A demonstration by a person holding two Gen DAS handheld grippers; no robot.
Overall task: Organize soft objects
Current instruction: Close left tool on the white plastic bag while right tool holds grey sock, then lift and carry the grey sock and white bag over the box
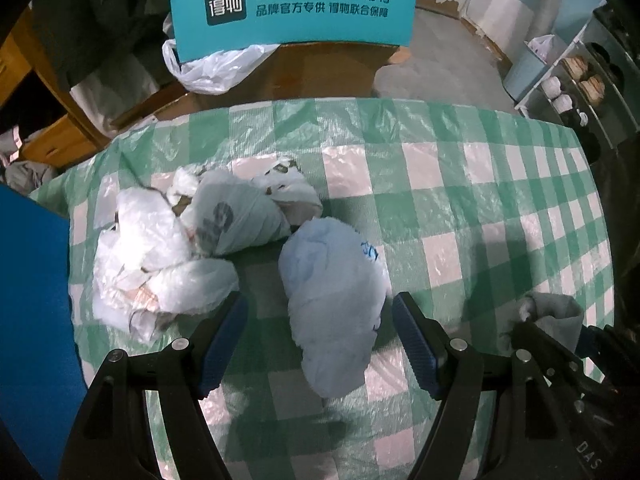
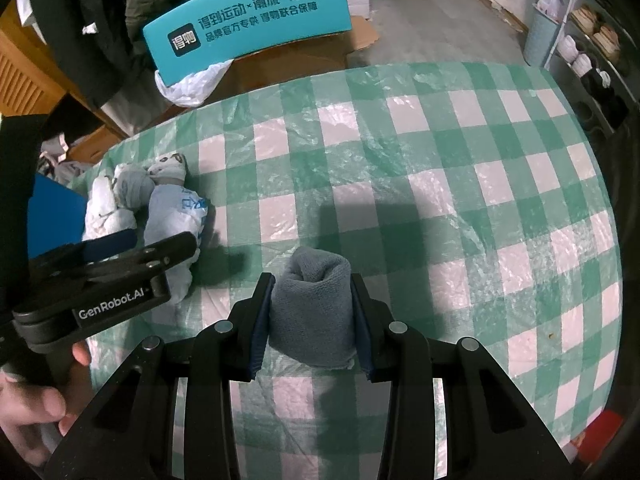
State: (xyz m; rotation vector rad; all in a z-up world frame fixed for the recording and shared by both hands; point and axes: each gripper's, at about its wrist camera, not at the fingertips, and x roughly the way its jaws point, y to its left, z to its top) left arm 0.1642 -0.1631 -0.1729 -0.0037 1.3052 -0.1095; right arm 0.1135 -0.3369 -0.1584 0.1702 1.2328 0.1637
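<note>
right gripper (image 2: 312,312) clenched on rolled grey terry sock (image 2: 310,312); left gripper (image 1: 320,344) released, straddling pale-blue crumpled plastic bag (image 1: 332,292); slippery film risks squirting from closing jaws.

Your grey rolled towel (image 2: 311,312) is a fuzzy, upright roll with its open end turned upward, pinched on both sides between padded fingers above the checked cloth. Well to its left you have a cluster of crumpled plastic bags: a pale blue bundle (image 1: 336,304) lying lengthwise nearest you, a white printed bag (image 1: 236,216) behind it, and a translucent white bag (image 1: 152,264) touching that one's left side.
</note>
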